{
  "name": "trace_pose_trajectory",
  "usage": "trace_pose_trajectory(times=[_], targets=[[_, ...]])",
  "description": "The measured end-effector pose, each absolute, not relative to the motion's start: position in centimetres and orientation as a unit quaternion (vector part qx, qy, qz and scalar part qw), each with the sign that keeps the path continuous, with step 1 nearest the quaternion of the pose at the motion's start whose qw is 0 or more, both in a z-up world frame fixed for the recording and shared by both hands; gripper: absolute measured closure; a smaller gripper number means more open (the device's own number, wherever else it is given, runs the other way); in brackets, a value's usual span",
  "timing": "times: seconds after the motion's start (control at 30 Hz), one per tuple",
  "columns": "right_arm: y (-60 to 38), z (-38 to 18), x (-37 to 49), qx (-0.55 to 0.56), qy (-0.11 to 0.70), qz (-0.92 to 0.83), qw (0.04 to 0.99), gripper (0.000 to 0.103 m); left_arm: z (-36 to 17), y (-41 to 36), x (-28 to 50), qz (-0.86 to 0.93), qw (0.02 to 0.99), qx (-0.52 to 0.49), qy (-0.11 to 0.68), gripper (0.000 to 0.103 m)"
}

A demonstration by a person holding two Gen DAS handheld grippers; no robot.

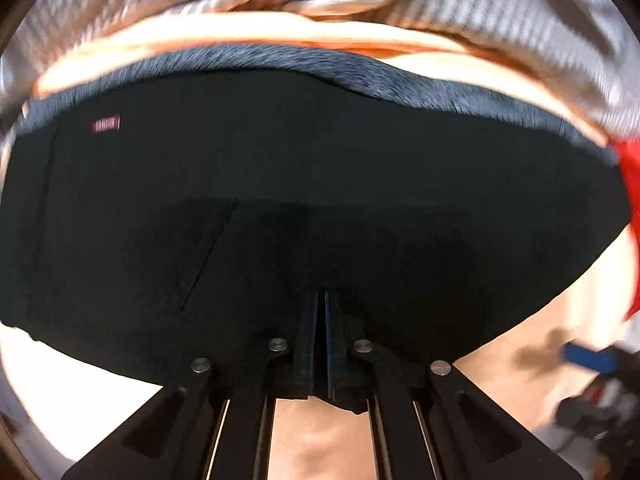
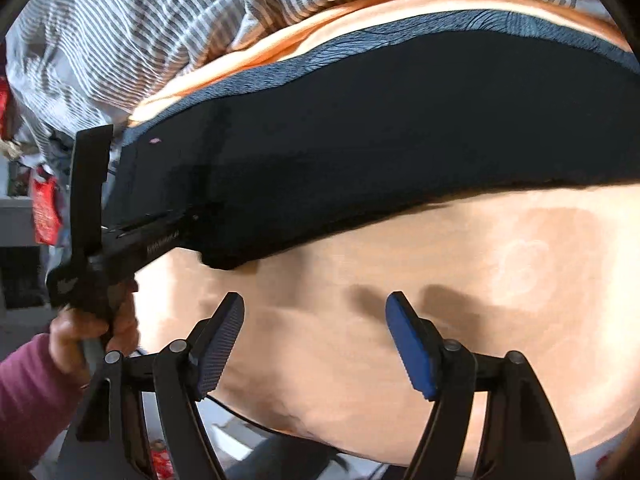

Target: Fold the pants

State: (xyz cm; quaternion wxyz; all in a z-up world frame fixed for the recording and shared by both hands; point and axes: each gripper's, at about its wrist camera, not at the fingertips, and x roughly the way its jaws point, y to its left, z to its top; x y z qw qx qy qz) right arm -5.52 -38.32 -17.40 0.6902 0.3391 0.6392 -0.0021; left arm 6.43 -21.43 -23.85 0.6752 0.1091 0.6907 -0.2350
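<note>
Black pants (image 1: 280, 200) lie folded flat on a peach bedsheet (image 1: 320, 432), with a grey-blue edge (image 1: 280, 58) along the far side and a small pink label (image 1: 106, 124) at the left. My left gripper (image 1: 322, 300) points down at the near edge of the pants, its fingers pressed together with black cloth around them. In the right wrist view the same pants (image 2: 400, 120) stretch across the bed, and the left gripper (image 2: 188, 224) holds their near left corner. My right gripper (image 2: 316, 300) stands open over bare sheet (image 2: 440, 280), short of the pants, with nothing between its fingers.
A grey-and-white striped duvet (image 2: 140, 40) is bunched along the far side of the bed. A hand (image 2: 80, 332) in a maroon sleeve (image 2: 28, 392) holds the left gripper's handle. Red items (image 2: 44, 208) and clutter sit beyond the bed's left edge.
</note>
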Motion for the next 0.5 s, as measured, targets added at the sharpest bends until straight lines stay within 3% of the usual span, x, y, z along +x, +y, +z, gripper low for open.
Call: trace_pose_trajectory(times=[0.4,0.5], targets=[[-36.2,-21.8,-4.5,0.502,0.578,0.055,0.641,0.027,-23.5,-18.8,7.9,-0.227,0.697,0.080,0.675,0.099],[-35.1,-22.7,-3.9,0.532,0.560,0.071,0.631,0.031,-23.2,-18.3,7.5,-0.233,0.700,0.081,0.670,0.099]])
